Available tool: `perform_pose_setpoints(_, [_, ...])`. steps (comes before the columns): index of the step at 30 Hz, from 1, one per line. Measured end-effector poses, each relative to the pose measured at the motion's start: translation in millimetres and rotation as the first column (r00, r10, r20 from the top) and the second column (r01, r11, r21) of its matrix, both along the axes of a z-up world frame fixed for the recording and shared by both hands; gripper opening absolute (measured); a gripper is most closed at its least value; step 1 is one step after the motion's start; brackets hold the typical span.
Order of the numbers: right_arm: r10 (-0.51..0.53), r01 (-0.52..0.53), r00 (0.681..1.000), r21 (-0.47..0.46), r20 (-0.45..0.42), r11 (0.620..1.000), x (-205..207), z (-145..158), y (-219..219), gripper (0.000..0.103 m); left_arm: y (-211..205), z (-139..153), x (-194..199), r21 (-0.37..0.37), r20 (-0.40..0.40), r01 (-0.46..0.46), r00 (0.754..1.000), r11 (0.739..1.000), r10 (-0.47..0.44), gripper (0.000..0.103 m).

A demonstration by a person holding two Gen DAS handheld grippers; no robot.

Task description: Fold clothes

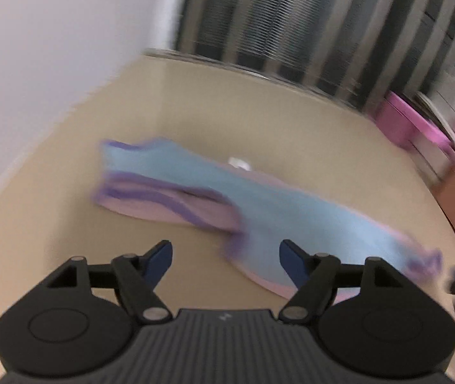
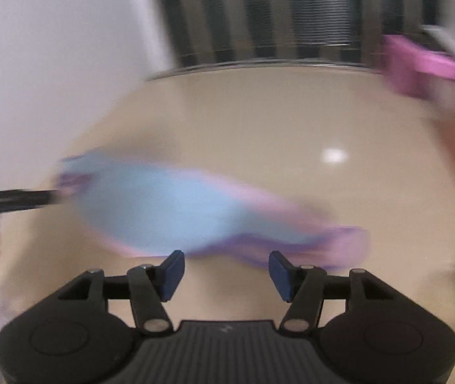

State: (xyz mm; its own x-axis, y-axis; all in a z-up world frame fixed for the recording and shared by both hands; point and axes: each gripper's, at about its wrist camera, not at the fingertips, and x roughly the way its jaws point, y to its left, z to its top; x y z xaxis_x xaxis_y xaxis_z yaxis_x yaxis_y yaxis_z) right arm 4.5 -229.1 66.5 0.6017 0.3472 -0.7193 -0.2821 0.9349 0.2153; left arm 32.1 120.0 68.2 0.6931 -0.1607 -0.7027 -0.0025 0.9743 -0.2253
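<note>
- The soft light-blue cloth with pink and purple edges (image 1: 259, 204) lies in a long, bunched strip across the smooth beige surface (image 1: 195, 102). It is not a neat flat square.
- At one end of the blue cloth, pink and purple layers are stacked on each other (image 1: 163, 198), so some of it is doubled over. I cannot tell if that is a real fold or just a heap.
- The left claw (image 1: 226, 262) is spread wide with nothing in it. It sits just in front of the blue cloth, close to its near edge.
- The right claw (image 2: 226, 272) is also spread wide and empty. It sits just in front of the blue cloth too, close to the purple end (image 2: 339, 243).
- My guess is that this is a moment between grips. This could be a cloth waiting to be spread out, or one partly folded and waiting for another fold. The pictures fit both.
- Either way, a good grip needs each claw to close on an edge or corner of the blue cloth, not on the middle lump.
- Both pictures are very smeary, so the edges and corners of the blue cloth are hard to find.
- I cannot tell what kind of clothing it is.
- A dark arm-like thing (image 2: 13, 200) touches the far-left end of the blue cloth in the right view; it is likely the other tool, but it is too blurry to be sure.
- Well beyond the blue cloth there is a bright pink box (image 1: 403, 121), and beside it are other things cut off by the picture edge.
</note>
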Motion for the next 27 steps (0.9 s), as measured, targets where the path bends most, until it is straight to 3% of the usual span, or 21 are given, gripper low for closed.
perform_pose_setpoints(2, [0.076,-0.076,0.997,0.008,-0.014,0.997,3.7,-10.7,30.6,0.057,-21.5,-9.2,11.7,0.050,-0.014,0.014,1.000,0.999,-0.014,0.070])
perform_pose_setpoints(4, [0.090,-0.090,0.996,-0.028,-0.012,0.996,4.7,-18.7,51.7,0.057,-31.0,-16.2,22.4,0.059,-0.027,0.009,1.000,0.998,-0.007,0.057])
perform_pose_setpoints(6, [0.096,-0.096,0.995,-0.041,-0.004,0.995,1.1,-22.7,61.6,0.057,-31.9,-22.0,32.4,0.034,-0.041,-0.010,0.999,0.999,0.012,0.004])
perform_pose_setpoints(7, [0.090,-0.091,0.996,-0.029,-0.010,0.995,-0.7,-24.2,63.4,0.057,-28.6,-24.7,37.3,-0.005,-0.061,-0.022,0.998,1.000,0.021,0.002])
perform_pose_setpoints(10, [0.098,-0.098,0.995,-0.013,-0.006,0.995,-6.7,-28.1,71.8,0.057,-19.4,-9.7,34.4,-0.078,-0.034,-0.039,0.999,0.996,0.036,0.001])
perform_pose_setpoints(14, [0.167,-0.156,0.976,-0.088,0.137,0.984,-14.8,-31.0,99.8,0.059,-7.2,28.0,20.8,-0.224,0.052,-0.026,0.998,0.974,0.039,0.002])
perform_pose_setpoints(17, [0.223,-0.142,0.932,-0.276,0.286,0.950,-18.0,-40.3,132.7,0.064,0.1,51.5,11.4,-0.305,0.095,-0.022,0.994,0.952,0.054,0.002])
perform_pose_setpoints(20, [0.268,-0.134,0.913,-0.394,0.307,0.909,-11.2,-48.4,153.1,0.063,1.2,71.7,2.7,-0.313,0.143,-0.003,0.988,0.950,0.050,0.001])
perform_pose_setpoints(21, [0.294,-0.152,0.906,-0.414,0.306,0.898,-9.4,-49.8,157.6,0.055,1.6,78.4,-0.2,-0.315,0.159,0.003,0.986,0.949,0.049,0.002])
perform_pose_setpoints(22, [0.307,-0.157,0.897,-0.420,0.318,0.894,-9.3,-49.0,159.4,0.033,1.9,85.1,-2.9,-0.318,0.175,0.011,0.984,0.948,0.047,0.002])
perform_pose_setpoints(23, [0.305,-0.143,0.890,-0.428,0.338,0.892,-9.2,-47.5,158.1,0.020,1.9,91.5,-4.8,-0.323,0.187,0.024,0.982,0.946,0.039,0.002])
perform_pose_setpoints(24, [0.289,-0.119,0.886,-0.424,0.363,0.898,-12.1,-40.0,151.9,0.000,1.7,98.2,-6.7,-0.326,0.200,0.036,0.979,0.945,0.031,0.002])
perform_pose_setpoints(27, [0.240,-0.048,0.867,-0.406,0.437,0.912,-20.9,-17.6,133.5,0.000,-0.6,120.9,-14.4,-0.319,0.244,0.056,0.970,0.946,0.024,0.002])
